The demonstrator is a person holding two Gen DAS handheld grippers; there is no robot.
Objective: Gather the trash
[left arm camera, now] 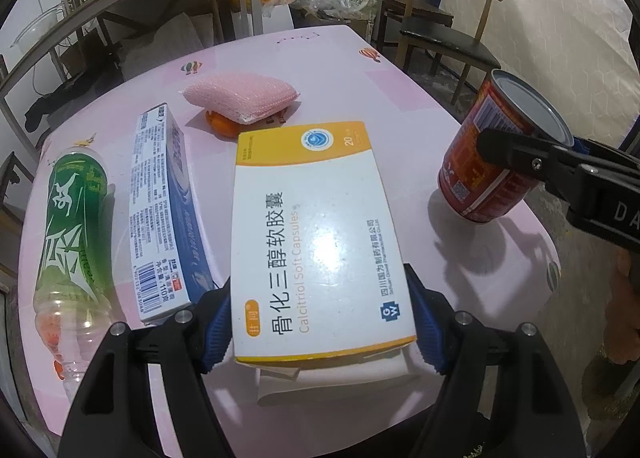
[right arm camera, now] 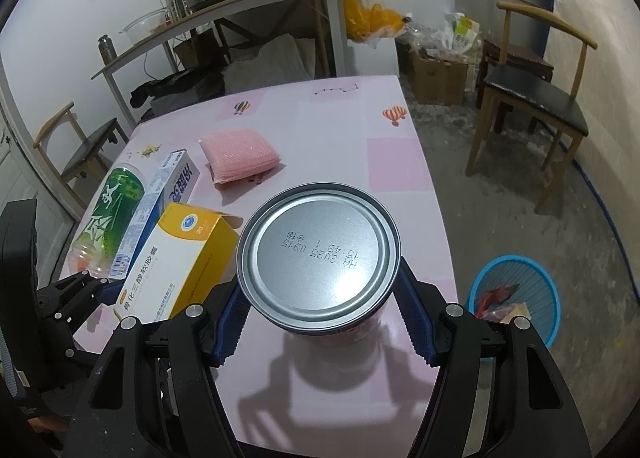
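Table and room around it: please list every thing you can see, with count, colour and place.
medicine box: 1, white and yellow, between left gripper's pads
can: 1, red with silver end, between right gripper's pads
toothpaste box: 1, blue-white, left of medicine box
bottle: 1, green label, table's left edge
sponge: 1, pink, far side
table: 1, pink
basket: 1, blue, floor
chairs: 2 clear, wooden
left hand-held gripper: 1, black-blue
right hand-held gripper: 1, black-blue

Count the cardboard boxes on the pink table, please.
2. The white-and-yellow cardboard medicine box sits between the left tongs. The long blue-and-white cardboard toothpaste box lies to its left, beside the green plastic bottle.
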